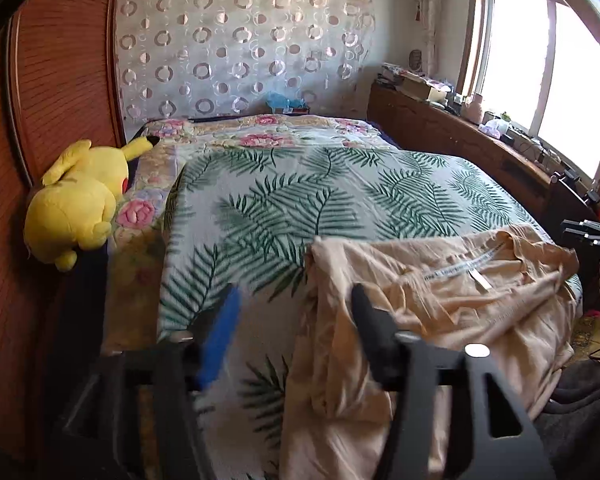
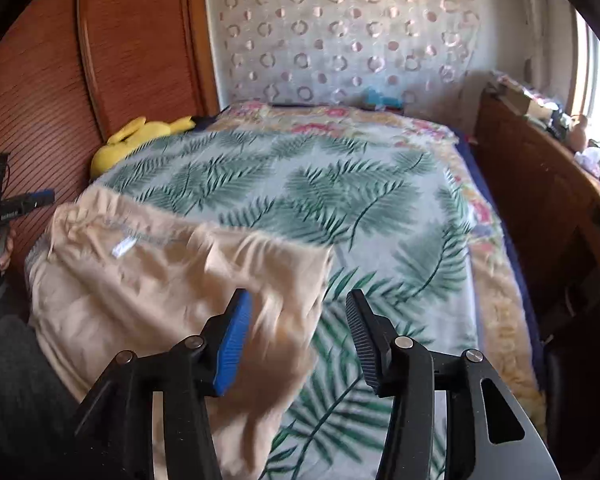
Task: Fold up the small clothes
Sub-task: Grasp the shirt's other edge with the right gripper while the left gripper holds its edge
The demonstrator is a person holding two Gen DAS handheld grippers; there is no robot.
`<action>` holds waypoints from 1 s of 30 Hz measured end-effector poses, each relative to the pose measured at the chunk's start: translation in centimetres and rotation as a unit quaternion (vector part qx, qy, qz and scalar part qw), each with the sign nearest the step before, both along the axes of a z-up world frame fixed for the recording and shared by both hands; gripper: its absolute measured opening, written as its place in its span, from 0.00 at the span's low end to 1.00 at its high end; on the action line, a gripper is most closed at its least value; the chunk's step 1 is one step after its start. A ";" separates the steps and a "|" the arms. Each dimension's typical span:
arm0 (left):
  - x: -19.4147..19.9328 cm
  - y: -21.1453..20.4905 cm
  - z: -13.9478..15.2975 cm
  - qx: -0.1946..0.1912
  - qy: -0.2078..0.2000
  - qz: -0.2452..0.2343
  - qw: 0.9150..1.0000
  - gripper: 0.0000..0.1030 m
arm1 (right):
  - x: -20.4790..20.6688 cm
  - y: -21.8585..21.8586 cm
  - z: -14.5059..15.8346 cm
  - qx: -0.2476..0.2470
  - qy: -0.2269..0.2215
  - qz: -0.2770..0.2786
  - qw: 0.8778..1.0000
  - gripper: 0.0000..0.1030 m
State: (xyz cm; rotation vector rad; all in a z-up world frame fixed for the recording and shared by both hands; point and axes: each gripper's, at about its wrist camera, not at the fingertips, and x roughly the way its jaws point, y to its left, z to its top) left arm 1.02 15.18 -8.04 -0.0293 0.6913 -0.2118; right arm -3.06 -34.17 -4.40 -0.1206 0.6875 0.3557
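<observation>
A beige garment (image 1: 440,312) lies crumpled at the near edge of the bed and hangs over it; its inside label shows. It also shows in the right wrist view (image 2: 160,288). My left gripper (image 1: 296,320) is open and empty, above the garment's left edge. My right gripper (image 2: 298,320) is open and empty, above the garment's right edge. The left gripper also shows at the far left of the right wrist view (image 2: 24,202); the right gripper shows at the far right of the left wrist view (image 1: 588,230).
The bed carries a palm-leaf blanket (image 1: 300,200) over a floral cover. A yellow plush toy (image 1: 76,204) lies by the wooden wardrobe (image 1: 60,80). A cluttered wooden headboard shelf (image 1: 480,136) runs along the window side.
</observation>
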 end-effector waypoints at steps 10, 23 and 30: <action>5.4 -1.4 1.3 0.016 0.003 -0.011 1.000 0.79 | 3.9 1.3 -0.2 -0.012 0.003 -0.006 1.000 0.50; 8.9 -3.3 -2.7 0.051 0.079 -0.033 0.995 0.79 | 8.3 2.2 -3.0 -0.020 0.056 0.003 0.998 0.55; 9.0 -3.0 -3.2 0.048 0.087 -0.028 0.995 0.79 | 8.0 1.8 -3.8 -0.015 0.057 0.001 0.998 0.58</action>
